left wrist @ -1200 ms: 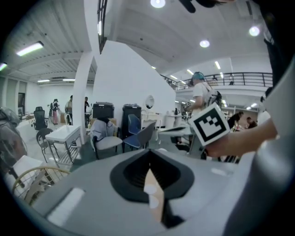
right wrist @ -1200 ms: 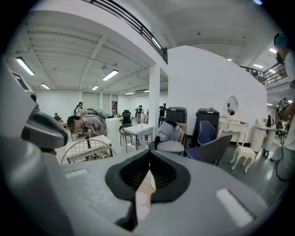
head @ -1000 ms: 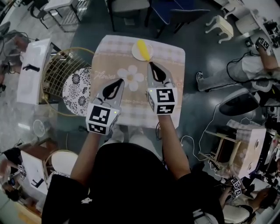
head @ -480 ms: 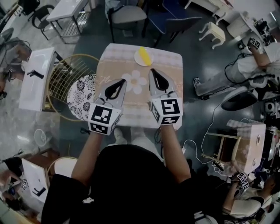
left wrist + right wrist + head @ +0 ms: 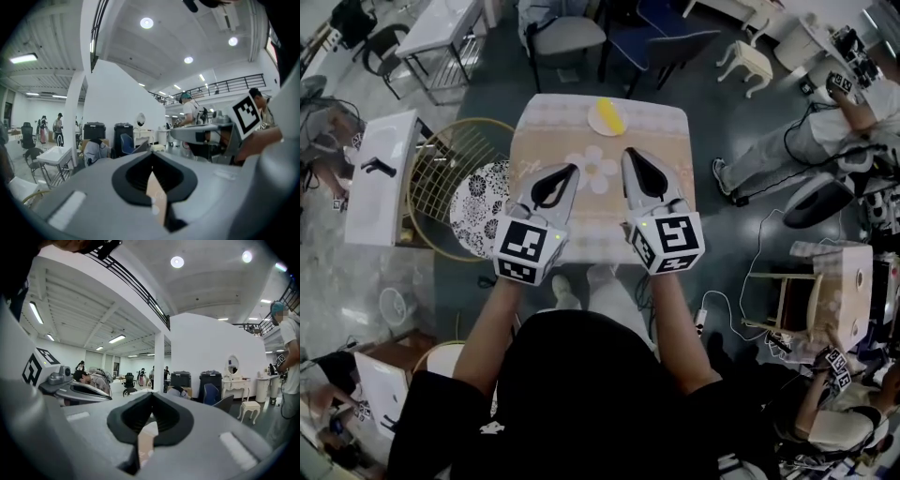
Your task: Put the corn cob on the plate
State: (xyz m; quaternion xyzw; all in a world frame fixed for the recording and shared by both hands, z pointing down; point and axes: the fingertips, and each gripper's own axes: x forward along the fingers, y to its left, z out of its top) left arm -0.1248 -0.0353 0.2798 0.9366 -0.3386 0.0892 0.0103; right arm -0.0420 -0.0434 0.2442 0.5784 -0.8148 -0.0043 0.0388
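As far as the head view shows, the job you were given is already done: the corn cob (image 5: 606, 111) lies on the plate (image 5: 593, 122), a yellow stripe across the pale disc, at the far edge of the table (image 5: 667, 141) in the upper centre of the frame. Neither tool is involved with it. Your left gripper (image 5: 569, 172) sits at centre-left of the frame over the near half of the flowered cloth (image 5: 598, 169), and your right gripper (image 5: 631, 157) sits just right of centre beside it. Both are well short of the plate, with open cloth between their tips and its rim. In the left gripper view the two jaws are pressed together tip to tip with nothing between them, and the lens looks out level across the room rather than down at the table. The right gripper view tells the same: jaws closed on each other, empty, aimed at the far wall and the furniture there. So you carry nothing, and neither tool touches the cob. Whether the cob lies fully inside the rim or overhangs it slightly is too small to tell from here; it looks settled, and I judge it unlikely to roll. By my reading nothing is left of the task itself; at most, bring both hands to rest.
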